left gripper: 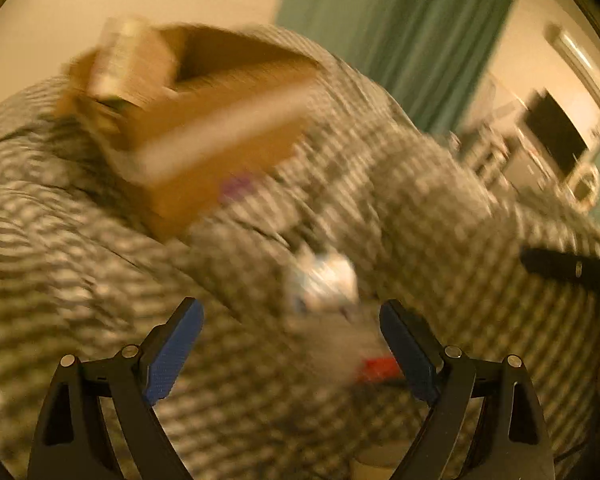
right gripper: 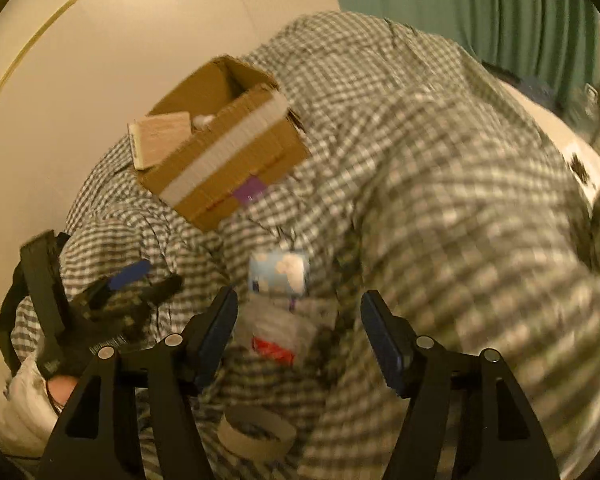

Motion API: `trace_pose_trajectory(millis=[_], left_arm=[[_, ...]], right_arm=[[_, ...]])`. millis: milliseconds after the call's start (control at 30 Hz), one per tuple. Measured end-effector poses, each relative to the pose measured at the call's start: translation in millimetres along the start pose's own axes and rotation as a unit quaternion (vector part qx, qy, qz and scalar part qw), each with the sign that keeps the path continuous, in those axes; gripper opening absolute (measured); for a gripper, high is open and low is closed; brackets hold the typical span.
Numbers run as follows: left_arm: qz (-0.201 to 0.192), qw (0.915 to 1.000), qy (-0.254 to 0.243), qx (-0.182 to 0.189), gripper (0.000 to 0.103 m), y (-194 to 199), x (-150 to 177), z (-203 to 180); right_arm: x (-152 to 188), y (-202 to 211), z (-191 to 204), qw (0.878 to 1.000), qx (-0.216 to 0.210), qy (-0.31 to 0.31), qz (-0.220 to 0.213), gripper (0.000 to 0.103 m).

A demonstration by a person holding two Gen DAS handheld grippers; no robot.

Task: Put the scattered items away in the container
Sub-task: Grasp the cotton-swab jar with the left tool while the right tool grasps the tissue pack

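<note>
The cardboard box [right gripper: 220,140], open at the top with a pale strip of tape along its near side and a purple patch low on that side, sits on the checked bedcover [right gripper: 440,220] close to the cream wall [right gripper: 120,40]. A flat tan packet [right gripper: 160,142] leans out over its left rim, and something small and white lies just inside. Nearer the cameras, a small blue-and-white packet [right gripper: 278,272] lies on the cover, with a grey crumpled wrapper [right gripper: 276,324] touching its near edge and a red item [right gripper: 272,350] at the wrapper's near end. This cluster sits just ahead of the right gripper [right gripper: 298,308], roughly in line with the gap between its blue-padded fingers [right gripper: 220,328], which stand wide apart and hold nothing. A roll of beige tape [right gripper: 256,432] lies below that gap, nearest the lens. The left gripper [left gripper: 290,316] (its view is heavily motion-blurred) is also spread wide and empty, with the same blue-and-white packet [left gripper: 324,280] just beyond its fingertips and the red item [left gripper: 380,368] beside its right finger; the box [left gripper: 204,128] lies well beyond, up and to the left. Green curtains [right gripper: 480,8] hang behind the bed.
</note>
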State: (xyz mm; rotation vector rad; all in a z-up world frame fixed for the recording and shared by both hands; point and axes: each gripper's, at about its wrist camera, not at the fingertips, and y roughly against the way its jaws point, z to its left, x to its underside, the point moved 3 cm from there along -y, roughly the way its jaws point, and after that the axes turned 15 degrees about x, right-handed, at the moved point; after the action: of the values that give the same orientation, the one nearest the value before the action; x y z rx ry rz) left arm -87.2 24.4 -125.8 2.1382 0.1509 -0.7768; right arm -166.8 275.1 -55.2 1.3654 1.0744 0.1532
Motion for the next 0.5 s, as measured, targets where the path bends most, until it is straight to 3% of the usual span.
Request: trace_pose_trajectory(millis=[167,367,500], left_arm=[[0.051,0.9975,-0.044,0.021,0.093,-27.3,16.3,-33.4],[0.077,0.9941,-0.065,0.041,0.093,-48.7,23.2,-52.4],[0.095,0.9917,-0.081,0.028,0.095,-66.4,28.6,-57.0]], right_arm=[[11.0,10.3,3.1,1.000,0.006,0.009,-0.006,0.064],[8.3,0.6,5.2,1.000,0.016,0.017,0.005,0.064],[6.7,-5.9,5.7,0.999,0.022,0.020,0.013,0.064]])
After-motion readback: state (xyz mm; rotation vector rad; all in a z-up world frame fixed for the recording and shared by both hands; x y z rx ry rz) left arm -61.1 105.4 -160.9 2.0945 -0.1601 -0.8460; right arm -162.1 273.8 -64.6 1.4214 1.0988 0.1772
